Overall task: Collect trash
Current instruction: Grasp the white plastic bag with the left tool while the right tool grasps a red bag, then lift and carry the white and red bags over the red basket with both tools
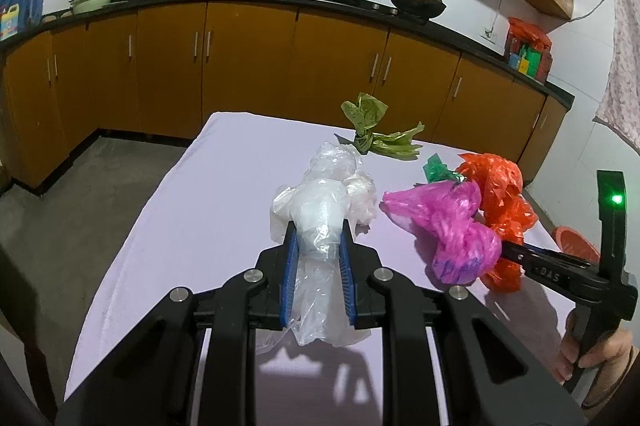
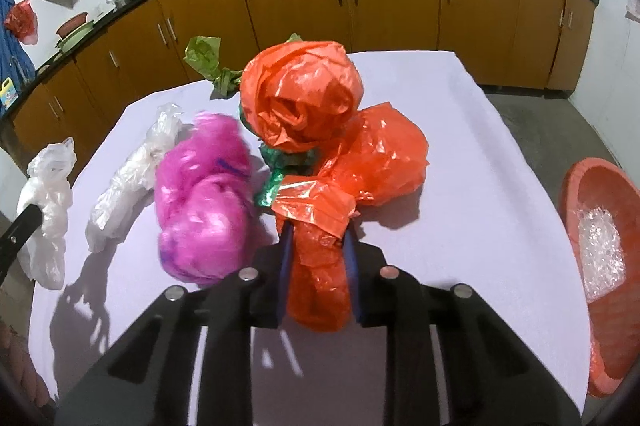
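crinkled clear plastic bag (image 1: pixel 320 250) is clamped by left gripper (image 1: pixel 319 246) fingers; glossy orange bag (image 2: pixel 316 266) by right gripper (image 2: pixel 316 250) fingers, near the counter (image 2: pixel 480 186) edge.

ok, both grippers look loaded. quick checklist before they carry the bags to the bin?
1. Left gripper shut on the clear plastic bag: ok, bag sits between the blue pads.
2. Right gripper shut on the orange bag: ok, pads pinch its lower end.
3. Orange bag free of neighbours: not ok, the pink bag and dark green bag lie against it and may drag along.
4. Orange basin reachable: ok, sits off the table's right edge, already holding clear plastic.
5. Grip firmness on either bag: cannot tell.
6. Remaining trash: not ok, the light green bag is untouched on the white table.
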Demonstrator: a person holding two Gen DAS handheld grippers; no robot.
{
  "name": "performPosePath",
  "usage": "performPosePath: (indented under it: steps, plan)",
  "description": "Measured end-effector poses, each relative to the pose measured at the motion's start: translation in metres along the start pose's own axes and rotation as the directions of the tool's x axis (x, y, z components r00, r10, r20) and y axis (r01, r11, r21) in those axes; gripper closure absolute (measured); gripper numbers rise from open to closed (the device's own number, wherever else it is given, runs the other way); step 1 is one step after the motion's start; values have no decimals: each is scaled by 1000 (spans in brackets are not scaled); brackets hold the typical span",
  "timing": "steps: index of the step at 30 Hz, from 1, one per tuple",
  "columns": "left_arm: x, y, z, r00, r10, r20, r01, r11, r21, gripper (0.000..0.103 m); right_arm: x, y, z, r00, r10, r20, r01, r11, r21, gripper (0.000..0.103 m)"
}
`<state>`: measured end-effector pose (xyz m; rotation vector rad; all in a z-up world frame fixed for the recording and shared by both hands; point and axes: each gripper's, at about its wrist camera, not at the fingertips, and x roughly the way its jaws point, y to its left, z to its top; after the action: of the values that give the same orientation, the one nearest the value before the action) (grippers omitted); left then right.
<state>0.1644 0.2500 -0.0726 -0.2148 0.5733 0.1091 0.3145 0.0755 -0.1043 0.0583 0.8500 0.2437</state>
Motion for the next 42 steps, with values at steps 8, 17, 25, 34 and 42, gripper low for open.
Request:
performPosePath:
  steps: [8, 17, 25, 34, 42]
  plan:
    - [-3, -3, 0, 1000, -1, 7, 1, 1000, 1, 83, -18, -23, -7, 999, -24, 22, 23, 999, 35, 81]
    - [-10, -8, 1, 1000, -6, 22, 5, 1000, 9, 83, -34, -43, -18, 998, -58, 31, 56, 997, 59, 81]
    - [-18, -15, 2, 999, -10, 36, 9, 1000, 20, 83, -47, -52, -25, 996, -74, 43, 71, 995, 69, 81]
    - [-27, -25, 5, 998, -21, 51, 19, 999, 32, 83, -66, -59, -26, 994, -76, 80, 70, 995, 78, 81]
    - [-33, -38, 5, 997, -47, 60, 44, 998, 54, 83, -84, -67, -25, 991, -77, 113, 67, 994, 88, 81]
